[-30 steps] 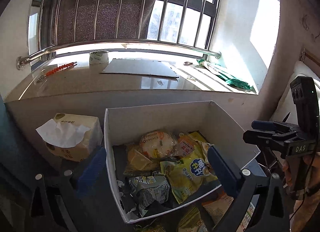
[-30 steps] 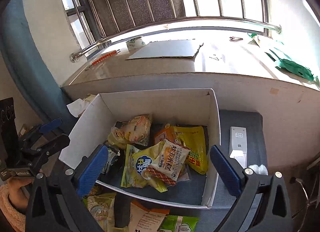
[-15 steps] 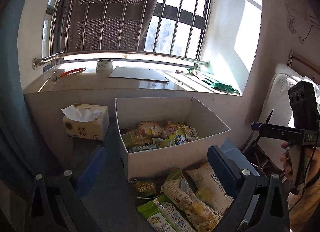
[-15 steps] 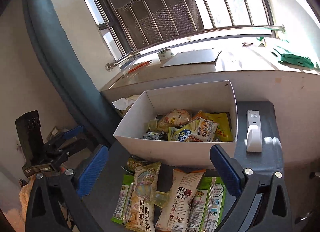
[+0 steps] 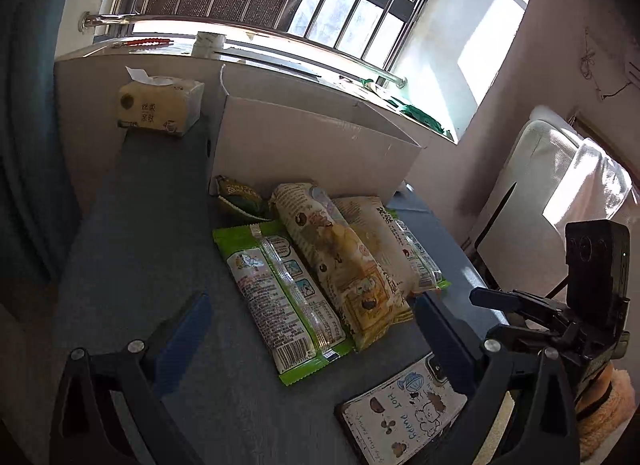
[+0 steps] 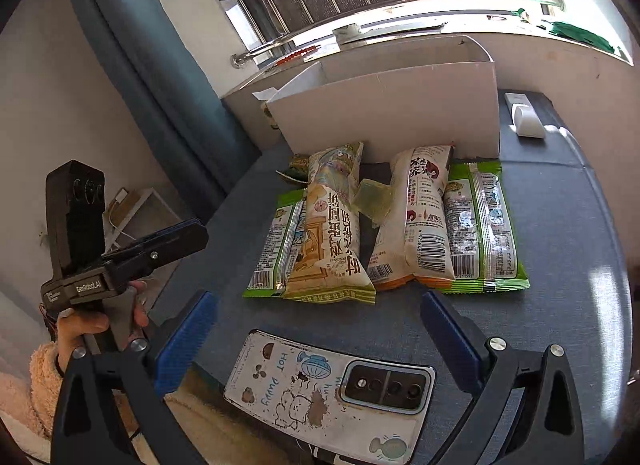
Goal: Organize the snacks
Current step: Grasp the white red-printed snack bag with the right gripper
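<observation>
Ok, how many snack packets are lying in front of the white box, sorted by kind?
Flat green packets: 2
Tall pale bags: 2
Small packets: 2
Total: 6

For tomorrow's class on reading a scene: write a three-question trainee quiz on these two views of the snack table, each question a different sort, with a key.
1. True or false: the white box stands behind the row of snack packets.
2. What lies nearest the camera in the right wrist view? A) phone B) tissue pack C) white remote
3. Fill in: both the left tongs and the right tongs are open and hold ____.

Key: 1 true; 2 A; 3 nothing.
</observation>
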